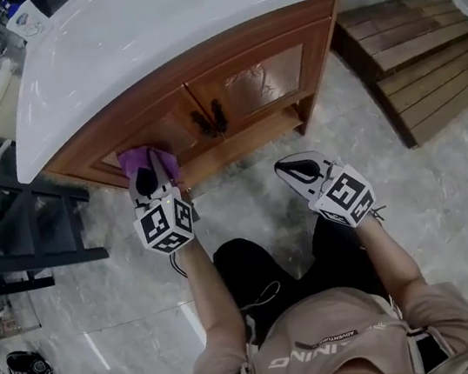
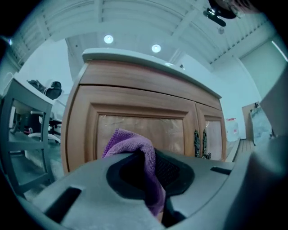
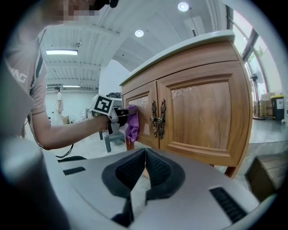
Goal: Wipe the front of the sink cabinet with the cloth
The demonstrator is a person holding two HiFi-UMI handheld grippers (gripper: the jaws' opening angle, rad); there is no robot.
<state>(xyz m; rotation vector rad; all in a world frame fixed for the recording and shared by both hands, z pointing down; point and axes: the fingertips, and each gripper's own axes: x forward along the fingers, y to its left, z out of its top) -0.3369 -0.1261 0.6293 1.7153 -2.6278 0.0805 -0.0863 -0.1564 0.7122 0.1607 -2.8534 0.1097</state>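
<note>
**As the cloth meets the left door, the right jaws stay out of it**

While the person crouches on the floor (image 1: pixel 445 183) before the cabinet (image 1: pixel 233 67), the left gripper (image 1: pixel 152 179) holds the purple cloth (image 1: pixel 138 162) against the lower part of the left door, left of the paired dark handles (image 1: pixel 210 119). In the left gripper view the jaws are clamped on the cloth (image 2: pixel 135 148), which bunches up above them in front of the door panel. The right gripper view shows the cloth (image 3: pixel 132 123) touching the left door just beside the handles (image 3: pixel 157 117). The right gripper (image 3: pixel 145 168) has its jaws closed with nothing between them. It hangs over the floor, apart from the cabinet, below the right door. The white sink (image 1: pixel 147 28) tops the cabinet.
</note>
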